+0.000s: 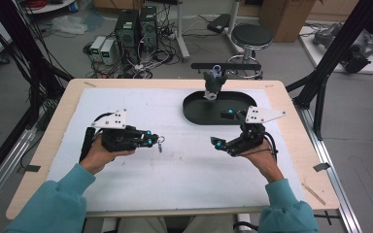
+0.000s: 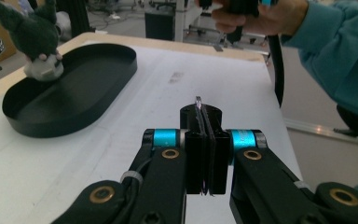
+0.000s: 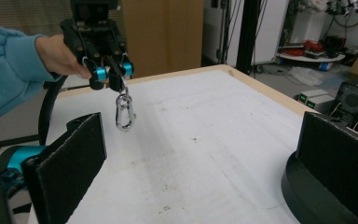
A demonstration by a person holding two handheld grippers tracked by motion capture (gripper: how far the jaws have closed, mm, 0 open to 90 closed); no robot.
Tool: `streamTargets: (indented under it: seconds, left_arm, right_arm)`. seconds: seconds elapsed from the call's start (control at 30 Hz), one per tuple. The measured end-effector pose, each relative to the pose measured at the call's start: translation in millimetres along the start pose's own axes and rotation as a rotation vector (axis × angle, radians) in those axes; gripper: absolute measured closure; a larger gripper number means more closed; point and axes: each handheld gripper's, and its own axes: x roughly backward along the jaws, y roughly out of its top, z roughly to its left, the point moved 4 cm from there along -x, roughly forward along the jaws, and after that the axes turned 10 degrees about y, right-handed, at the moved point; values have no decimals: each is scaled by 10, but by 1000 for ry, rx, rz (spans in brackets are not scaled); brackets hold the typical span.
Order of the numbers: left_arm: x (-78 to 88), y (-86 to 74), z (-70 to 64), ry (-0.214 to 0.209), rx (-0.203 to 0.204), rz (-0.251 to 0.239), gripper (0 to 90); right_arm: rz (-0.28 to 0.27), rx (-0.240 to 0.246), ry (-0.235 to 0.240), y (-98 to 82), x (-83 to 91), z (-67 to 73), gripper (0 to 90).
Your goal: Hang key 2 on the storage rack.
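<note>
carabiner clip [image 3: 124, 111] hangs pinched in my left hand-held gripper [image 1: 151, 138], lifted above the desk [image 1: 175, 165]; right hand-held gripper [image 1: 226, 128] spread (nothing in it), so next i'd carry it toward the black tray [image 1: 243, 102].

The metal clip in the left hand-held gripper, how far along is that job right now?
Done: the left hand-held gripper is shut on the metal clip, which hangs clear above the white mat. In hand: carrying it. Left, probably: setting it in the black oval tray, where a plush toy sits. The right hand-held gripper is open and holds nothing.
</note>
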Motion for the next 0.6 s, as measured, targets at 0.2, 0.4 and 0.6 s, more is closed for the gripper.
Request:
streamTargets:
  seconds: [0.2, 0.4, 0.6]
  left_arm:
    - [-61, 124, 20, -9, 18, -38, 881]
    - [-129, 276, 36, -8, -7, -53, 881]
    - [-177, 392, 64, -11, 3, -77, 881]
  right_arm:
    - [19, 12, 49, 82, -136, 14, 9]
    - [29, 19, 94, 140, -255, 21, 12]
    - [44, 17, 132, 190, -372, 13, 17]
